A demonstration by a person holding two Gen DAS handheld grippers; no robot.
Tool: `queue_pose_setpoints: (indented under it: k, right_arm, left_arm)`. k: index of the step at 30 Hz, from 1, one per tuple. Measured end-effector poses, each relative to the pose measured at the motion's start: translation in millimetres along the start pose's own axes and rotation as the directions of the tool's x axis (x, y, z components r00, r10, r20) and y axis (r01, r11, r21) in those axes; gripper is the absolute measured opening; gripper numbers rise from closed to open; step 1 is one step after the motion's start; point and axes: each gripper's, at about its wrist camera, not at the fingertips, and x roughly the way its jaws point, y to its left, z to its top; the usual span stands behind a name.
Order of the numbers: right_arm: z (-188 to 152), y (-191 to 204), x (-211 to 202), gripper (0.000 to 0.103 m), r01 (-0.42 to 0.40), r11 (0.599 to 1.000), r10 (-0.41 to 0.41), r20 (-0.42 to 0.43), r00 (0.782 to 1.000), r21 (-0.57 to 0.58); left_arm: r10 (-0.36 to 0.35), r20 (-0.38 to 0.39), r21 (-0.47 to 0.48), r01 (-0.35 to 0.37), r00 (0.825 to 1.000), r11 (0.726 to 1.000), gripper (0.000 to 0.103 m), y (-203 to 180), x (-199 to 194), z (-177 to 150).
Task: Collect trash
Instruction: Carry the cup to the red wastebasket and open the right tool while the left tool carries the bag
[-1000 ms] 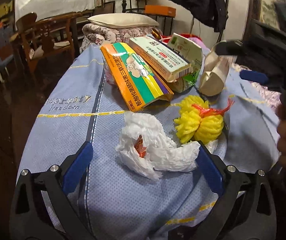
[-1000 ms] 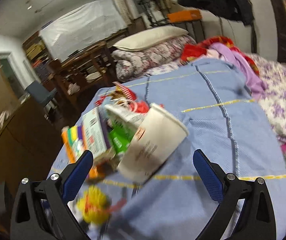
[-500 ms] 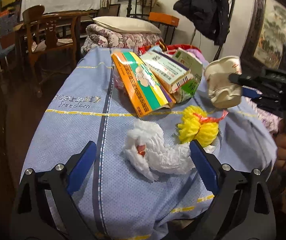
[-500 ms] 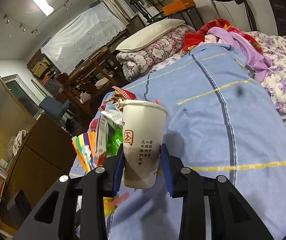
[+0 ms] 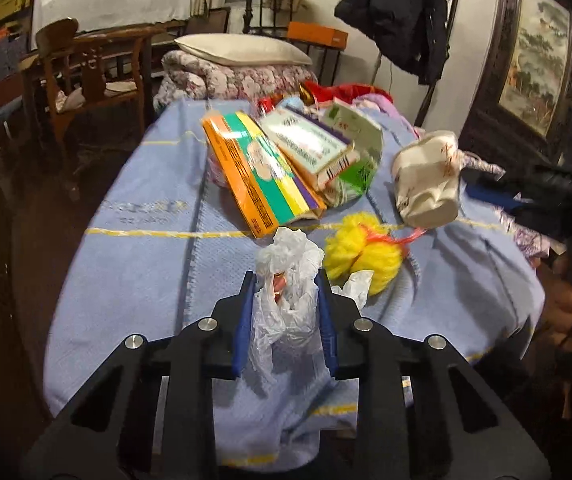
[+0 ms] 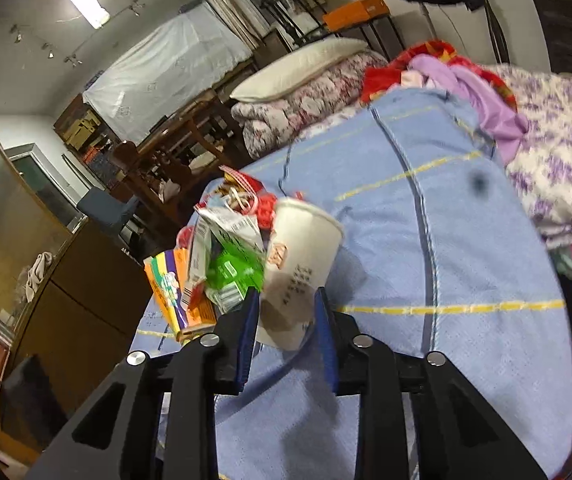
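Left gripper (image 5: 284, 300) pinching crumpled white plastic bag (image 5: 286, 280) above blue blanket (image 5: 134, 264); right gripper (image 6: 286, 312) clamping tilted white paper cup (image 6: 297, 264).

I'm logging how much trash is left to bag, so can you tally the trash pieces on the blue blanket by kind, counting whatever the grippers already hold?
Cardboard boxes: 2, orange striped box and white box
Green-and-white carton: 1
Paper cup: 1, in the right gripper
White plastic bag: 1, in the left gripper
Yellow mesh ball: 1
Red wrappers behind: uncountable
Total: 6
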Motion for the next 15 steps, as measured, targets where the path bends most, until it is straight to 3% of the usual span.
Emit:
queue_pose_setpoints:
  k: [1,2,9,11,14,15]
  right_arm:
    - [0,-2,3,0.036,-0.007,1.000,0.007,-0.001,1.000,0.014]
    - [2,-2,6,0.049,-0.007,1.000,0.007,-0.002,1.000,0.023]
    - [14,2,23,0.070,-0.028,0.998,0.028,-0.009,1.000,0.061]
    - [16,8,28,0.086,-0.019,0.999,0.020,-0.019,1.000,0.044]
    - [14,10,43,0.083,0.006,0.999,-0.005,-0.053,0.999,0.037]
    - [13,7,47,0.072,-0.006,0.999,0.009,-0.058,0.998,0.051]
  left_arm:
    - [0.007,0.012,0.001,-0.007,1.000,1.000,0.030,-1,-7,1]
    - [0.011,0.023,0.002,-0.011,1.000,1.000,0.030,-1,-12,3]
    - [0.045,0.049,0.016,-0.046,0.998,0.999,0.030,-10,-33,7]
    - [0.049,0.049,0.013,-0.049,0.998,0.999,0.030,-11,-36,7]
    - [0.055,0.050,0.015,-0.055,0.997,0.998,0.030,-12,-38,7]
    - [0.059,0.053,0.018,-0.060,0.997,0.998,0.030,-13,-40,8]
